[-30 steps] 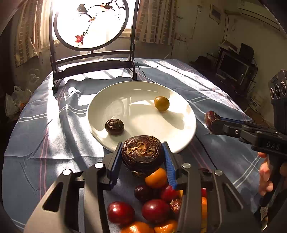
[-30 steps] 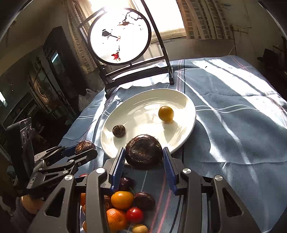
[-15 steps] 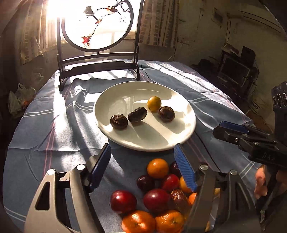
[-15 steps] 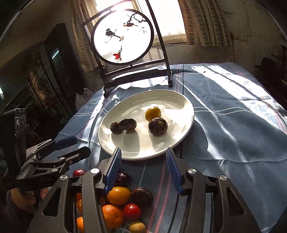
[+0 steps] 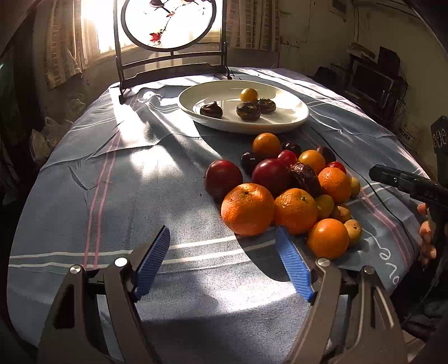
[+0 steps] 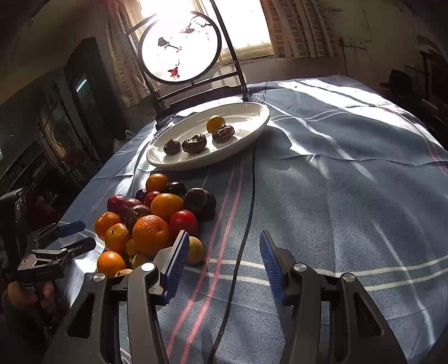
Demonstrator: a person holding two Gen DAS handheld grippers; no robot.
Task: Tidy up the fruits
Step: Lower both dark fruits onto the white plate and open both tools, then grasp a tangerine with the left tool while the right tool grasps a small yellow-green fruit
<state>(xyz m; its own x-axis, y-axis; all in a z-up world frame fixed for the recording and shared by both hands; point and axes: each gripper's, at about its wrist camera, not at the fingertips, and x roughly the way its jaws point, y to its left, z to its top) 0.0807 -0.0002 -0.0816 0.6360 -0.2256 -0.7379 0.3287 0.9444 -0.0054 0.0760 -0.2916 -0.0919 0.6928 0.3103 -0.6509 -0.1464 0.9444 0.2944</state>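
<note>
A white plate at the far side of the table holds three dark wrinkled fruits and one small yellow fruit. A pile of oranges, red plums and small yellow fruits lies on the cloth nearer me. My left gripper is open and empty, low over the cloth just short of the pile. My right gripper is open and empty, to the right of the pile.
A blue striped cloth covers the table. A round painted screen on a dark stand stands behind the plate. A black cable runs across the cloth under my right gripper. Dark furniture surrounds the table.
Both grippers let go of dark wrinkled fruits on the plate, opened, and drew back toward the near table edge. The pile now lies ahead of them.
</note>
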